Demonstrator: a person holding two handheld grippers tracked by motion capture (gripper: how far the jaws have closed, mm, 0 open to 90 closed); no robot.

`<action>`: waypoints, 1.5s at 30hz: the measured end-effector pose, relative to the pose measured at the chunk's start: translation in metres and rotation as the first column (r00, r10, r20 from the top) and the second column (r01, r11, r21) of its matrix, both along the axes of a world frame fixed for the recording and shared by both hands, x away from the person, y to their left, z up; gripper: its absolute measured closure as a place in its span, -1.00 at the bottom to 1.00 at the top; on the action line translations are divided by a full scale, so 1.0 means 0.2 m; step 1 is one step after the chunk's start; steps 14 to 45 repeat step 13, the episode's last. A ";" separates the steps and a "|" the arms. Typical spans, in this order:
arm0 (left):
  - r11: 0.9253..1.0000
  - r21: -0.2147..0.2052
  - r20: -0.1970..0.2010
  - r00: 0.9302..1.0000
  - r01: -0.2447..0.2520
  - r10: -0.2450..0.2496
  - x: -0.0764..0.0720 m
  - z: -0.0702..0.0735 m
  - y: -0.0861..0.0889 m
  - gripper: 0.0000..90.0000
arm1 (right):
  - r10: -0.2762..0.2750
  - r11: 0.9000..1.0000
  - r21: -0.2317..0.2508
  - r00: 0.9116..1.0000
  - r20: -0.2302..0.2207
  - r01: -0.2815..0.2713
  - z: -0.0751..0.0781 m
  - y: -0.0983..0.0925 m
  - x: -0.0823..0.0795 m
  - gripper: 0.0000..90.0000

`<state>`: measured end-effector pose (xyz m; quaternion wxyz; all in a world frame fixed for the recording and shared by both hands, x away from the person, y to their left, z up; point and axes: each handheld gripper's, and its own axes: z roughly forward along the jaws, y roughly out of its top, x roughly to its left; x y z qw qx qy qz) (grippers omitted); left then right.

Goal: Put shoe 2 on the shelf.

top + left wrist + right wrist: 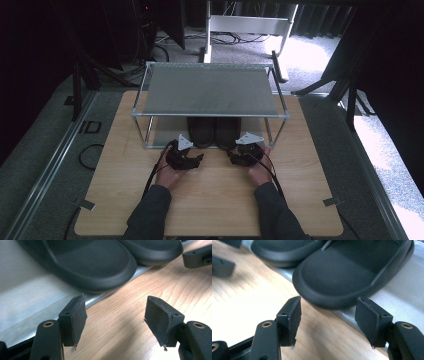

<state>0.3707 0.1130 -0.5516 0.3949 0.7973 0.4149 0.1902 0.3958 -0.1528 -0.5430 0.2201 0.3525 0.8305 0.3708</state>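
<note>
Both the left gripper [116, 323] and right gripper [328, 322] stand half open and empty; each should advance squarely, straddling its black slipper's [342, 277] toe before closing.

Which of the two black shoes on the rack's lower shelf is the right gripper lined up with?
The right-hand shoe: its rounded end sits just beyond the right gripper and its open jaws; the left shoe faces the left gripper.
</note>
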 end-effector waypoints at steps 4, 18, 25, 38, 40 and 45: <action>0.999 0.000 0.018 0.999 -0.034 0.034 -0.03 0.01 0.05 -0.23 | -0.005 1.000 -0.010 1.000 -0.002 0.005 0.01 -0.04 -0.04 -0.16; 0.996 -0.014 0.026 0.996 -0.086 0.086 -0.10 0.00 0.16 -0.25 | 0.010 1.000 -0.028 1.000 -0.016 -0.011 0.02 -0.16 -0.12 -0.17; 0.996 -0.014 0.026 0.996 -0.086 0.086 -0.10 0.00 0.16 -0.25 | 0.010 1.000 -0.028 1.000 -0.016 -0.011 0.02 -0.16 -0.12 -0.17; 0.996 -0.014 0.026 0.996 -0.086 0.086 -0.10 0.00 0.16 -0.25 | 0.010 1.000 -0.028 1.000 -0.016 -0.011 0.02 -0.16 -0.12 -0.17; 0.996 -0.014 0.026 0.996 -0.086 0.086 -0.10 0.00 0.16 -0.25 | 0.010 1.000 -0.028 1.000 -0.016 -0.011 0.02 -0.16 -0.12 -0.17; 0.996 -0.014 0.026 0.996 -0.086 0.086 -0.10 0.00 0.16 -0.25 | 0.010 1.000 -0.028 1.000 -0.016 -0.011 0.02 -0.16 -0.12 -0.17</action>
